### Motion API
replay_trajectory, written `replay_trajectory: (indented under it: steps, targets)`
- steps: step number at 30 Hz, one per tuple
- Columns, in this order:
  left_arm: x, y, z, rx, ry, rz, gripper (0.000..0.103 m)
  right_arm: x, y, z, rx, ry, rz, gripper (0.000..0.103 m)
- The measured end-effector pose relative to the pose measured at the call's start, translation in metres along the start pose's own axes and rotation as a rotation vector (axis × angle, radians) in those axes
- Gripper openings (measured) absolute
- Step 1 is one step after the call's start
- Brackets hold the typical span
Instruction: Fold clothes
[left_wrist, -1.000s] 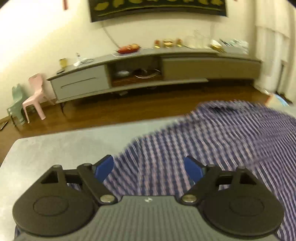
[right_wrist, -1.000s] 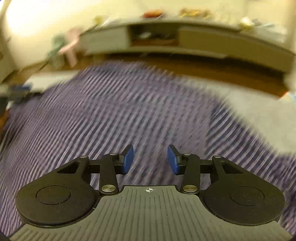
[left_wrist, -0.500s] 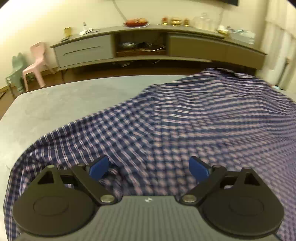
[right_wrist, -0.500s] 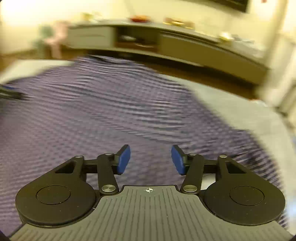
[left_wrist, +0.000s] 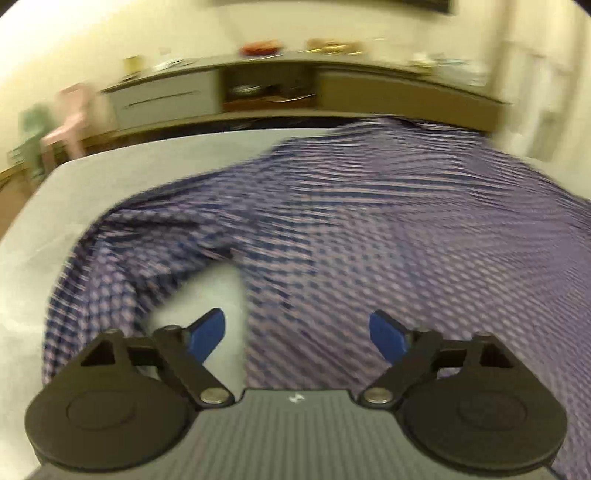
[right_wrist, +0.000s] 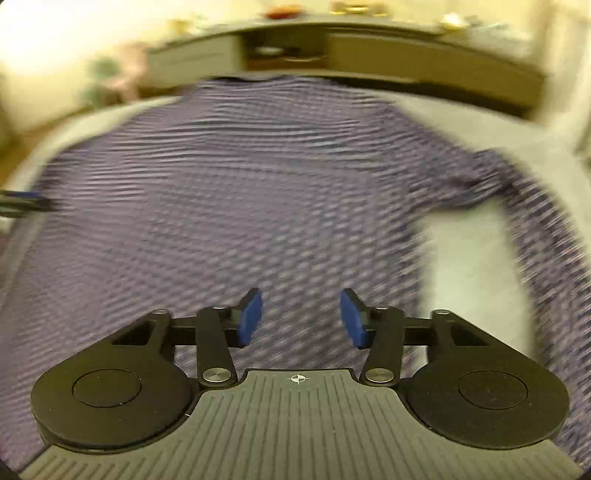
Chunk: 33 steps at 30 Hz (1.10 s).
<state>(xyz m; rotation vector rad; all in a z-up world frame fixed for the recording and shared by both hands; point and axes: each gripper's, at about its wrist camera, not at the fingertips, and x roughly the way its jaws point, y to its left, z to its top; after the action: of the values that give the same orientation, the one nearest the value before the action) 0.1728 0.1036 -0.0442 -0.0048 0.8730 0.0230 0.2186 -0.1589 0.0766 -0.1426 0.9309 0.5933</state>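
Note:
A blue and pink checked shirt (left_wrist: 369, 229) lies spread on a grey table (left_wrist: 110, 177), its collar at the far edge. Its left sleeve (left_wrist: 110, 273) hangs down beside the body with bare table between. My left gripper (left_wrist: 297, 334) is open and empty, above the shirt's near left hem. In the right wrist view the shirt (right_wrist: 221, 192) fills the middle and its right sleeve (right_wrist: 535, 221) curves down the right side. My right gripper (right_wrist: 301, 317) is open and empty above the shirt's lower body. The left gripper's tip (right_wrist: 22, 201) shows at the left edge.
A long low TV cabinet (left_wrist: 295, 92) stands against the far wall, with bowls and small items on top. A pink child's chair (left_wrist: 70, 118) and a green one (left_wrist: 31, 129) stand on the wooden floor at far left. Both views are motion-blurred.
Both grippers have pulled back toward the shirt's near hem and stay open. The left view now shows bare table between sleeve and body; the right view shows the right sleeve.

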Motion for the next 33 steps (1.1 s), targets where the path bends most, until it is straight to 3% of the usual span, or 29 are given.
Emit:
replay_trajectory:
  steps: [3, 4, 6, 8, 14, 16, 20, 21, 22, 25, 27, 33]
  targets:
    - [0.001, -0.015, -0.022, 0.059, 0.028, -0.012, 0.093, 0.009, 0.014, -0.025, -0.081, 0.065, 0.023, 0.056]
    - [0.005, -0.014, -0.029, 0.057, 0.029, 0.008, 0.103, 0.013, 0.015, -0.026, -0.114, 0.054, -0.02, 0.06]
    - [0.008, 0.0, -0.031, -0.008, 0.035, 0.034, 0.103, 0.018, 0.008, -0.025, -0.116, 0.04, -0.094, 0.062]
    - [0.005, 0.008, -0.026, -0.034, 0.044, 0.083, 0.099, 0.011, -0.024, -0.019, 0.001, 0.019, -0.105, 0.055]
    - [-0.013, -0.011, -0.03, 0.036, 0.012, 0.075, 0.098, -0.064, -0.163, -0.044, 0.51, -0.219, -0.315, 0.063]
    - [-0.022, -0.028, -0.026, 0.073, -0.013, 0.051, 0.098, -0.073, -0.193, -0.069, 0.585, -0.218, -0.409, 0.064]
    - [-0.044, -0.075, -0.006, 0.078, -0.065, -0.056, 0.098, -0.047, -0.194, -0.087, 0.487, -0.093, -0.46, 0.06]
    - [-0.05, -0.087, 0.0, 0.073, -0.078, -0.091, 0.098, -0.045, -0.191, -0.089, 0.452, -0.08, -0.47, 0.057]
    - [-0.056, -0.102, 0.005, 0.078, -0.088, -0.131, 0.098, -0.044, -0.188, -0.091, 0.418, -0.068, -0.48, 0.046]
    - [-0.075, -0.152, 0.02, 0.109, -0.117, -0.258, 0.098, -0.047, -0.186, -0.084, 0.389, -0.07, -0.41, 0.006]
    - [-0.087, -0.189, 0.029, 0.168, -0.132, -0.324, 0.099, -0.051, -0.182, -0.078, 0.383, -0.103, -0.372, 0.002]
    - [-0.114, -0.316, 0.026, 0.418, -0.181, -0.473, 0.103, -0.109, -0.174, -0.065, 0.481, -0.329, -0.136, 0.0]
